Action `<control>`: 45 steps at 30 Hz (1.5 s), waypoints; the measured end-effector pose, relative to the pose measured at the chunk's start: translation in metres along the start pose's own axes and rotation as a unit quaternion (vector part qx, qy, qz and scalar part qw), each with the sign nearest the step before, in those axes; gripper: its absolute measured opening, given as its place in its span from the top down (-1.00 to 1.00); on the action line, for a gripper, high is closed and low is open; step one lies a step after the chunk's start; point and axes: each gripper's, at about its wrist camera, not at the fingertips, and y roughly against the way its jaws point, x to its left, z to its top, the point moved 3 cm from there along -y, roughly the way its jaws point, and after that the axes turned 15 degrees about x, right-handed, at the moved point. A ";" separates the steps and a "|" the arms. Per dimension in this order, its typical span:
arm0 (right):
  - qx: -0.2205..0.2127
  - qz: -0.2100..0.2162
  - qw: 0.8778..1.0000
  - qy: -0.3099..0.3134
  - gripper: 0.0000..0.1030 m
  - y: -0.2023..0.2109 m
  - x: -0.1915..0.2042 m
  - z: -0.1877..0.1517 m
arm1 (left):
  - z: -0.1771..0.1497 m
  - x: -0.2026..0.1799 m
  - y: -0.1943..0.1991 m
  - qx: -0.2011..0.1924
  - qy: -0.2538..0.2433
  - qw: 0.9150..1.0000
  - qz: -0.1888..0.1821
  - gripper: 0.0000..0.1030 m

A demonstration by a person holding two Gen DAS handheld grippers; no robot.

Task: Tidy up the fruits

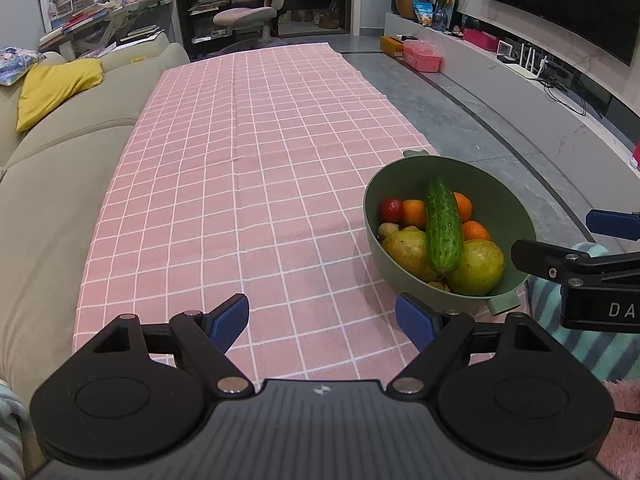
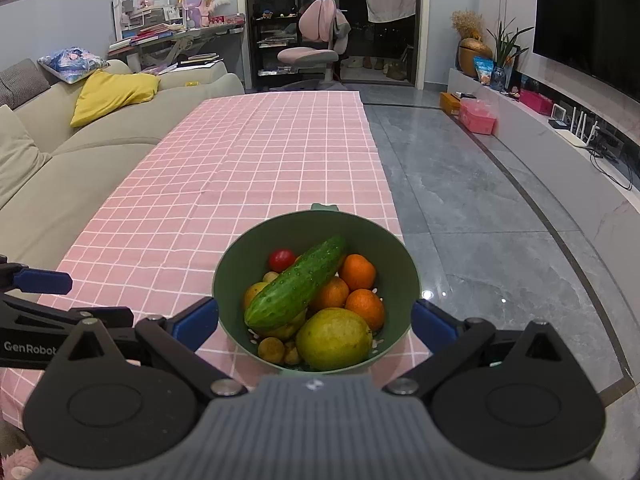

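A green bowl (image 2: 240, 256) stands near the right front edge of the pink checked tablecloth (image 2: 256, 152). It holds a cucumber (image 2: 296, 284) lying on top, several oranges (image 2: 358, 272), a red tomato (image 2: 281, 258), two yellow-green pears (image 2: 334, 338) and small brown fruits (image 2: 272, 348). My right gripper (image 2: 316, 320) is open and empty, its blue pads either side of the bowl's near rim. My left gripper (image 1: 322, 320) is open and empty over the cloth, left of the bowl (image 1: 516, 200); the cucumber (image 1: 442, 226) shows there too.
A beige sofa (image 1: 60, 184) with a yellow cushion (image 1: 56, 88) runs along the table's left side. Grey tiled floor (image 2: 480, 220) lies to the right, with a TV bench (image 2: 560, 140) and pink boxes (image 2: 478, 118). A pink chair (image 2: 312, 54) stands beyond the table.
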 end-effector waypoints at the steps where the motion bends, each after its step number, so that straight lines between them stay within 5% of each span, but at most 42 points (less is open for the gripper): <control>1: 0.001 0.000 1.000 0.000 -0.92 0.000 0.000 0.000 | 0.000 0.000 0.000 0.000 0.000 1.000 -0.001 -0.89; 45: 0.009 0.000 1.000 0.004 -0.92 -0.005 0.002 -0.001 | 0.001 -0.001 0.002 -0.003 0.005 1.000 0.000 -0.89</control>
